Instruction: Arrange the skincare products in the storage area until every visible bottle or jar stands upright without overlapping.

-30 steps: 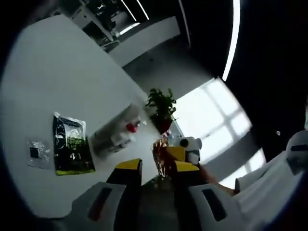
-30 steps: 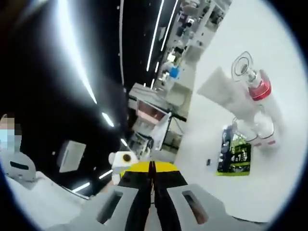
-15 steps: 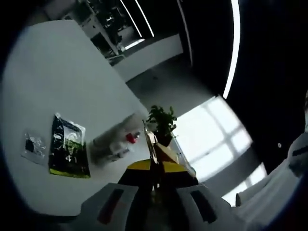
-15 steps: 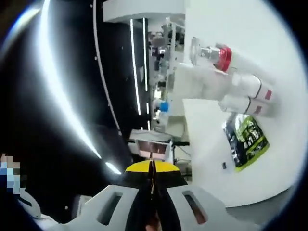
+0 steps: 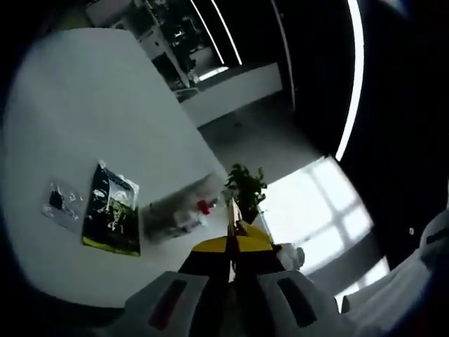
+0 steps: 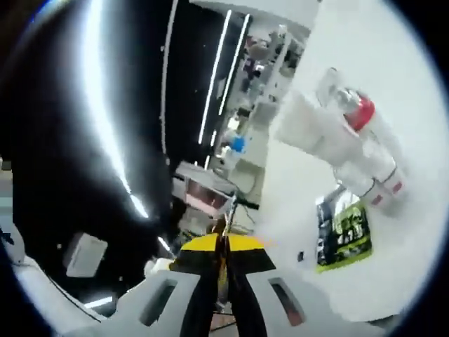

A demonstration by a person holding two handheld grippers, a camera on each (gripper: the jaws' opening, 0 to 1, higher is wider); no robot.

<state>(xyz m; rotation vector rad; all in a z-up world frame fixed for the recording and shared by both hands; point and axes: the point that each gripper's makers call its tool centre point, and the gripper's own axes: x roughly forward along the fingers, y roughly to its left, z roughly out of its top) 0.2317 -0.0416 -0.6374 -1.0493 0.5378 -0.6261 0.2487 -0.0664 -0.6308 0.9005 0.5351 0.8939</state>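
Each hand-held gripper (image 5: 231, 254) (image 6: 223, 256) is showing grey shells, red slot markings and black jaws capped in yellow.

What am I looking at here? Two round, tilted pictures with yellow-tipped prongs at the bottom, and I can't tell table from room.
There is no robot arm: a person carries one handheld gripper in each hand, and a fisheye camera rides on each, so both pictures tilt with the hands. The left gripper rises from the bottom of the left gripper view, the right gripper from the bottom of the right gripper view. Both pairs of fingers are closed, seemingly on something thin that I cannot identify. The pale surface is a white table. On it lie a cluster of white bottles, one red-capped, apparently toppled, a green and black packet, and a small clear bag. A potted plant stands beyond.
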